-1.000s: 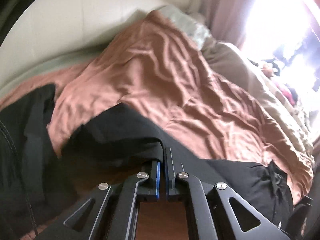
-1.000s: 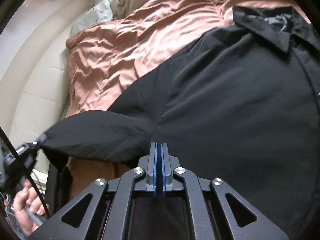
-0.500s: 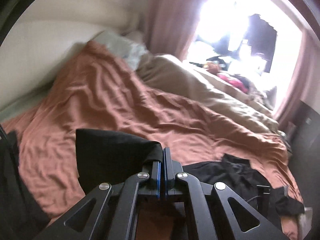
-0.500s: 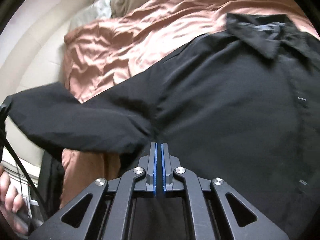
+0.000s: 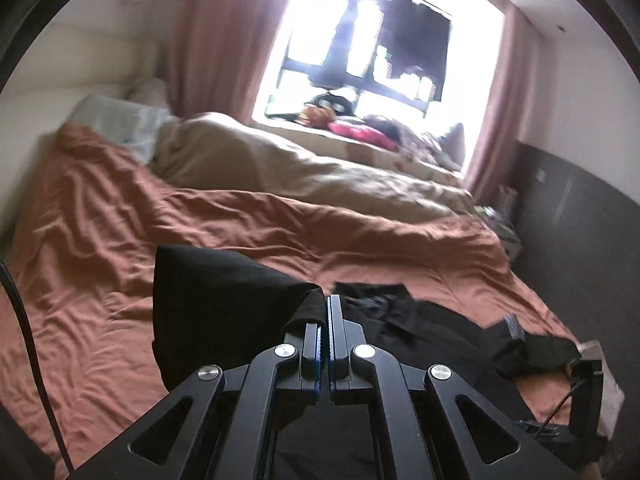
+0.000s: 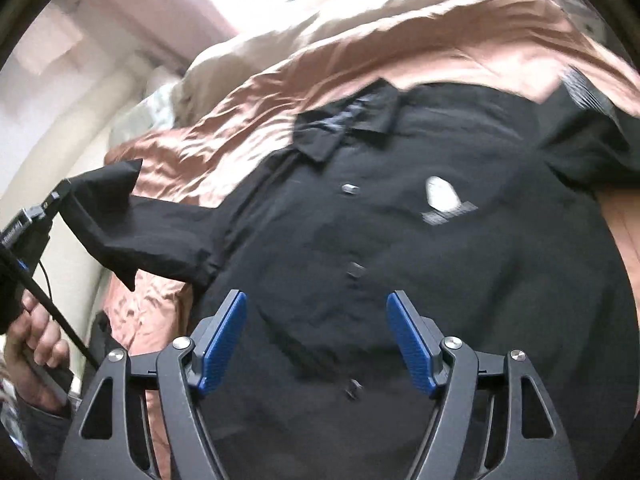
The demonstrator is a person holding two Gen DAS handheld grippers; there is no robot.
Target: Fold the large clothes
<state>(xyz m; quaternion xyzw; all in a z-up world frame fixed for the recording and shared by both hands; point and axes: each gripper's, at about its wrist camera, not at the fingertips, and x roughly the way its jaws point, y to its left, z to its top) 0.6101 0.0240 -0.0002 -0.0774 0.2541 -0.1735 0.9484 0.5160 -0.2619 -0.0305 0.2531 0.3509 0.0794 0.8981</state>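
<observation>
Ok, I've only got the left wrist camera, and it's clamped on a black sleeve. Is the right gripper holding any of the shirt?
Observer: No. The right gripper has its jaws opening with nothing between the pads; the shirt lies beneath them.
Operator: Which side of the shirt faces up?
Observer: The front. Its buttons and a white chest logo show.
Operator: And my sleeve?
Observer: The sleeve is pulled out sideways from the shirt body by the left gripper.
</observation>
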